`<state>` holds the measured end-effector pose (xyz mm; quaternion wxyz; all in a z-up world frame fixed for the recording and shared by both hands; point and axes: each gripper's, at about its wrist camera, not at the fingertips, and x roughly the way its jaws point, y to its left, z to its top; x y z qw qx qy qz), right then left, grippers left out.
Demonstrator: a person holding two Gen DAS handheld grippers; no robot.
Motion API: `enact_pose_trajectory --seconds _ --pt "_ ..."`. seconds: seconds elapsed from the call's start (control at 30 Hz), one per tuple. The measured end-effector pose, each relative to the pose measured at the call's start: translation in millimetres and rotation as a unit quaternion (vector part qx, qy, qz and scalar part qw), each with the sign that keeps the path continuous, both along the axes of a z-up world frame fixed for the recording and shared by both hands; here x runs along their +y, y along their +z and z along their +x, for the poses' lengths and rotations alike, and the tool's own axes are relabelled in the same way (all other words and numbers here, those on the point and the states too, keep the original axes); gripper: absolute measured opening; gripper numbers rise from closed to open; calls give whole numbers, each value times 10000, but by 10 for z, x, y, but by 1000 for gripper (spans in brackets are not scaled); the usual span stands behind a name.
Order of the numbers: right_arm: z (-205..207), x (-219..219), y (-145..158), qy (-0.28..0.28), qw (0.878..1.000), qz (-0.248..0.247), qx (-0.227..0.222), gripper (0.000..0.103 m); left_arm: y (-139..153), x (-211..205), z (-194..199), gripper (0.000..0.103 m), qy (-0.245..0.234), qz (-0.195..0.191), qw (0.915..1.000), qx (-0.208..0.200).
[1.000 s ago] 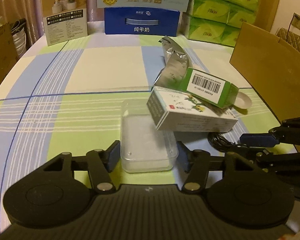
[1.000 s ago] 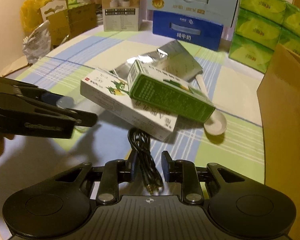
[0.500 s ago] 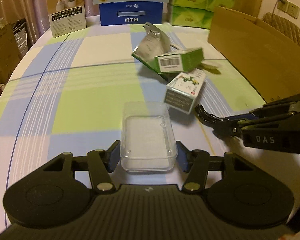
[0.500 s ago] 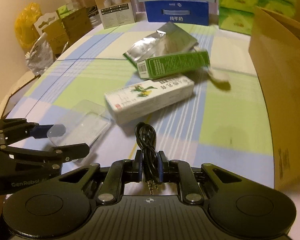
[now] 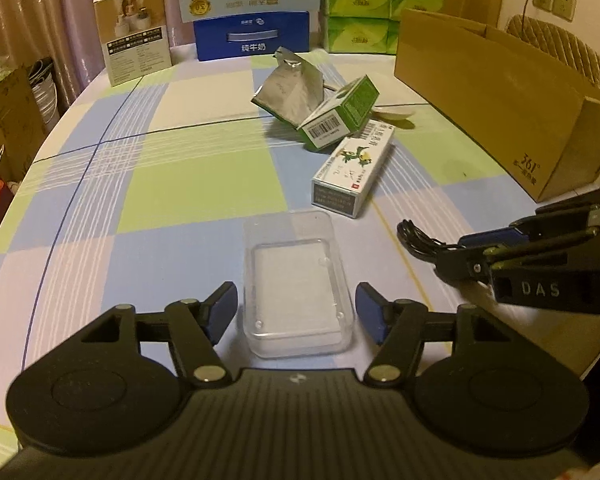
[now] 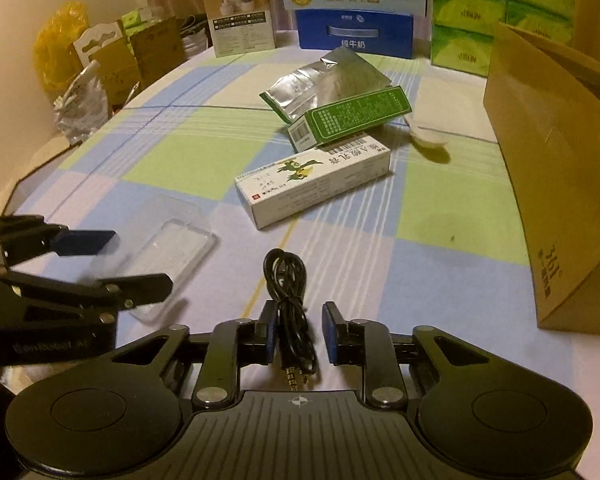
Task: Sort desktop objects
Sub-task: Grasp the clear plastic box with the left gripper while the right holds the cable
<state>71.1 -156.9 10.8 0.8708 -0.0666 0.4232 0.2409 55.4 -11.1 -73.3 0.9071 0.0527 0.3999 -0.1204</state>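
Note:
A clear plastic box (image 5: pixel 296 284) lies flat on the checked tablecloth between the fingers of my left gripper (image 5: pixel 296 314). Its jaws are opening and a gap shows on each side of the box. A coiled black audio cable (image 6: pixel 286 276) lies between the fingers of my right gripper (image 6: pixel 300 332). Those jaws are opening too, with clear room on the cable's right side. In the left wrist view the right gripper (image 5: pixel 452 252) comes in from the right with the cable (image 5: pixel 412 236) at its tips. The left gripper (image 6: pixel 140 258) and the clear box (image 6: pixel 176 240) show at the left of the right wrist view.
Farther back lie a white medicine box (image 5: pixel 352 172), a green box (image 5: pixel 340 116), a foil pouch (image 5: pixel 288 92) and a white spoon (image 5: pixel 396 110). An open cardboard box (image 5: pixel 500 92) stands along the right. Cartons and tissue packs line the far edge.
Both grippers drew back from the pile toward the near edge, the left bringing the clear box, the right the cable. Both sets of jaws have since spread apart.

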Motion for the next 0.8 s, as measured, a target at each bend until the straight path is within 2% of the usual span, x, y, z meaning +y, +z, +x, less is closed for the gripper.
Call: enact_pose_trajectory --seconds 0.17,0.37,0.57,0.8 --pt "-32 82 -39 236 9991 -267 -231 24 -30 32 36 62 40 -74 9999 72" --pt "-56 121 -59 422 9982 -330 -256 23 -59 54 67 63 68 -163 9998 123" --pt "-69 153 -57 476 9978 -382 -273 12 -57 64 99 66 94 -255 9996 79" --pt "-70 145 -53 402 9983 -351 -246 11 -103 34 164 66 157 -255 9995 109"
